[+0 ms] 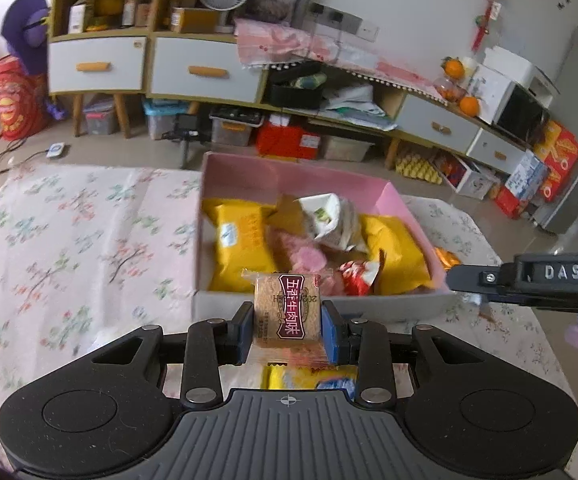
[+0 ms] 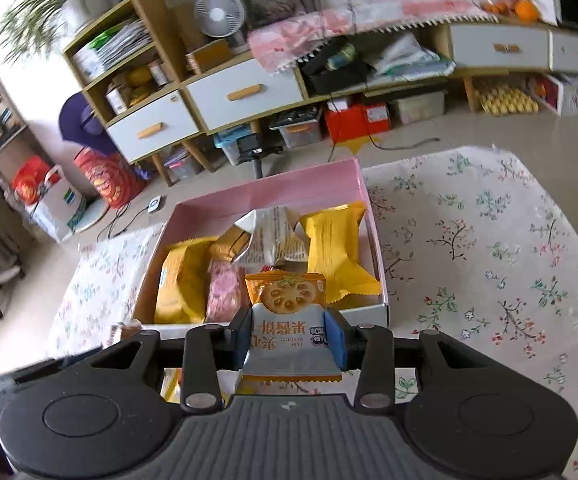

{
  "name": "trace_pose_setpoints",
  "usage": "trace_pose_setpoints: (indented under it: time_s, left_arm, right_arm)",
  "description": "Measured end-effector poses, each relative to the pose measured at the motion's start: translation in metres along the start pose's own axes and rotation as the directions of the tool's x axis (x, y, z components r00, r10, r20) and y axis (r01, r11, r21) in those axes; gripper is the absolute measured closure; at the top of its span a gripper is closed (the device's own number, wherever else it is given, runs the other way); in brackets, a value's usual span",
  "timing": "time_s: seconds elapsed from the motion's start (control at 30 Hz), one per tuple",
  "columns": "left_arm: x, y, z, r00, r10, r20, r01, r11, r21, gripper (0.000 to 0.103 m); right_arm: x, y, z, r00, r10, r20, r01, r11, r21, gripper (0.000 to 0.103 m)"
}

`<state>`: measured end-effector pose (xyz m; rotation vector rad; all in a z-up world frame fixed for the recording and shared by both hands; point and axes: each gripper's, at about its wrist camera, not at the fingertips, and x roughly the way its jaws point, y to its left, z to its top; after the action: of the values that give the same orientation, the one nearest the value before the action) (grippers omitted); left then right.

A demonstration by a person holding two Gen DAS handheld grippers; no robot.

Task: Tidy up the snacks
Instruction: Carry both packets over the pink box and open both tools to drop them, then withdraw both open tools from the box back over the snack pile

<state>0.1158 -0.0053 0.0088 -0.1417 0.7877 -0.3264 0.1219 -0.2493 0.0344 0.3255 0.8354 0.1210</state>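
Observation:
A pink box [image 1: 289,176] sits on the floral table and holds several snack packs: yellow ones [image 1: 241,248], a white one [image 1: 329,220], pink and red ones. My left gripper [image 1: 287,326] is shut on a tan cracker pack with a maroon label [image 1: 289,308], held just in front of the box's near wall. My right gripper [image 2: 293,336] is shut on an orange and white jam biscuit pack [image 2: 289,320], held over the near edge of the same box [image 2: 273,188]. The right gripper's body shows in the left wrist view [image 1: 529,276].
A yellow and blue snack pack [image 1: 309,376] lies on the floral tablecloth [image 1: 69,248] under my left gripper. An orange wrapper [image 1: 447,258] lies right of the box. Cabinets with drawers [image 1: 205,68] and storage bins stand beyond the table.

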Motion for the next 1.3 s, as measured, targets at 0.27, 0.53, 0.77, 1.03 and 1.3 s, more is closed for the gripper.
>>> trace_pose_setpoints:
  time_s: [0.27,0.53,0.77,1.03,1.3]
  left_arm:
    - [0.035,-0.003,0.015,0.998,-0.047,0.028,0.048,0.999,-0.005,0.071]
    - [0.072,0.017,0.007,1.000,-0.011,0.007,0.011,1.000,-0.002,0.071]
    - [0.084,0.020,0.013,0.998,0.052,0.037,-0.054,0.997,0.055,0.071]
    - [0.087,0.019,0.017,0.999,0.025,0.043,-0.028,0.998,0.055,0.071]
    - [0.077,0.020,0.020,0.999,-0.004,0.033,0.004,1.000,0.025,0.048]
  right_arm:
    - [0.026,-0.005,0.022,0.999,0.039,-0.028,-0.036,0.994,0.099,0.081]
    - [0.050,-0.019,0.018,0.997,0.082,0.007,-0.082,0.993,0.090,0.081]
    - [0.061,-0.026,0.022,0.994,0.106,0.028,-0.108,0.990,0.095,0.081]
    - [0.067,-0.026,0.026,0.989,0.138,0.056,-0.143,0.986,0.090,0.079]
    - [0.059,-0.023,0.028,0.986,0.148,0.078,-0.155,0.984,0.091,0.065]
